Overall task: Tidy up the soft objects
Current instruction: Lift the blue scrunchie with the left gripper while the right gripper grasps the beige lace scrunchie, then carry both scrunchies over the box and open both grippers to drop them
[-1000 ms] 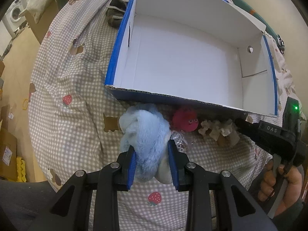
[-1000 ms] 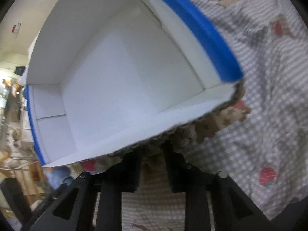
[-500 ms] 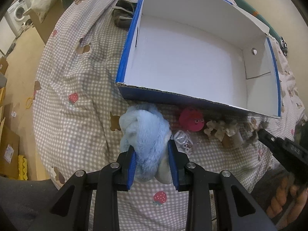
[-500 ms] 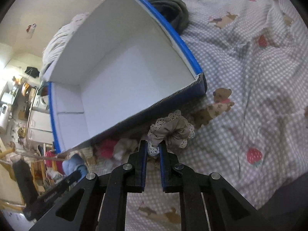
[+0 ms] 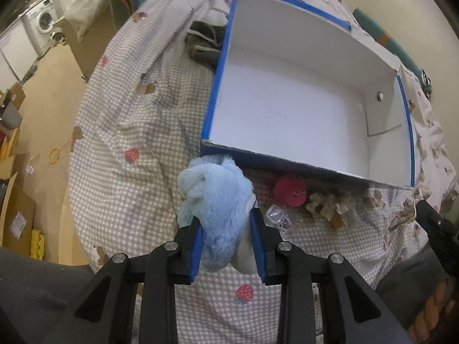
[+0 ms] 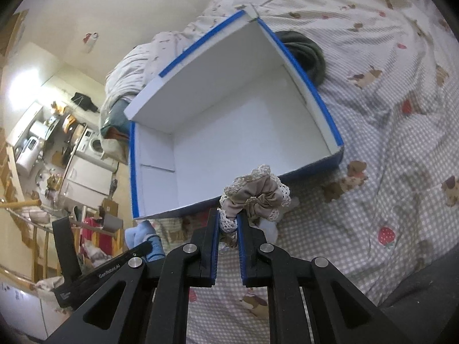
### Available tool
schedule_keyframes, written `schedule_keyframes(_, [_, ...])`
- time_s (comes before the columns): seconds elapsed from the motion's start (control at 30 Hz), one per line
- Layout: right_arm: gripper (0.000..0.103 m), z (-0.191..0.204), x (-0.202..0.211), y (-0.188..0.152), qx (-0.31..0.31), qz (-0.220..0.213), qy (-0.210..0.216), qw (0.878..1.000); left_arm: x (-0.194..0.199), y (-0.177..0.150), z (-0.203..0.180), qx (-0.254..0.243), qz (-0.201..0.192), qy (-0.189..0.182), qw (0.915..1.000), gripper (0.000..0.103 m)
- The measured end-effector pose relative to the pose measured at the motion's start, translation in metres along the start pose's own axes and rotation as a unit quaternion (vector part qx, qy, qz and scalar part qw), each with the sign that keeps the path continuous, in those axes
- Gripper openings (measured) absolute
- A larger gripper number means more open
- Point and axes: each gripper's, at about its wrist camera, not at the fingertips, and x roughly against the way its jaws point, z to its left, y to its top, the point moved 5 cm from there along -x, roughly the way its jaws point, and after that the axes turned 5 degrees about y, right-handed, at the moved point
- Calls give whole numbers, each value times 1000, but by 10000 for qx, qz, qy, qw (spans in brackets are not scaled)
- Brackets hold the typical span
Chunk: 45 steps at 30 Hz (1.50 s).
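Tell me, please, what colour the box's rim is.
Blue rim, white inside; clearest in the left wrist view.

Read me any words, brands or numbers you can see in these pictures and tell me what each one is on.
"GenRobot.AI": printed in white on the black body of the left gripper, seen from the right wrist view.
A smaller white marking lower on that same body: too blurred to read.
A label on the cardboard box on the floor: too small to read.

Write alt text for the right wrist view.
The right tongs pinch a beige lace-trimmed scrunchie just in front of an empty white box with blue edges. The box sits on a checked bedspread printed with strawberries and bears.
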Motion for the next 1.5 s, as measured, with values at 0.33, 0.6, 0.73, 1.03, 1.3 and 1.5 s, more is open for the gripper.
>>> schedule_keyframes(0.33, [13,23,12,23,401,-179,161,9989,64,32,-5,303,-869,-117,9957,28])
schedule_keyframes(0.6, [13,33,-4,55,819,-295,112,9961,70,87,-33,-185,-1354,16,9906,28])
schedule_keyframes(0.73, [13,36,-19,75,940,-309,62,9951,57,109,-48,-329,-1315,52,9908,28])
schedule_keyframes(1.03, [14,27,-59,99,1221,-376,-104,9918,7,134,-75,-667,-1155,135,9910,28])
schedule_keyframes(1.3, [14,17,-89,92,1317,-57,-442,9903,-48,126,-83,-834,-978,128,9916,28])
schedule_keyframes(1.5, [14,9,-112,84,1326,320,-633,9886,-64,125,-81,-807,-907,140,9925,29])
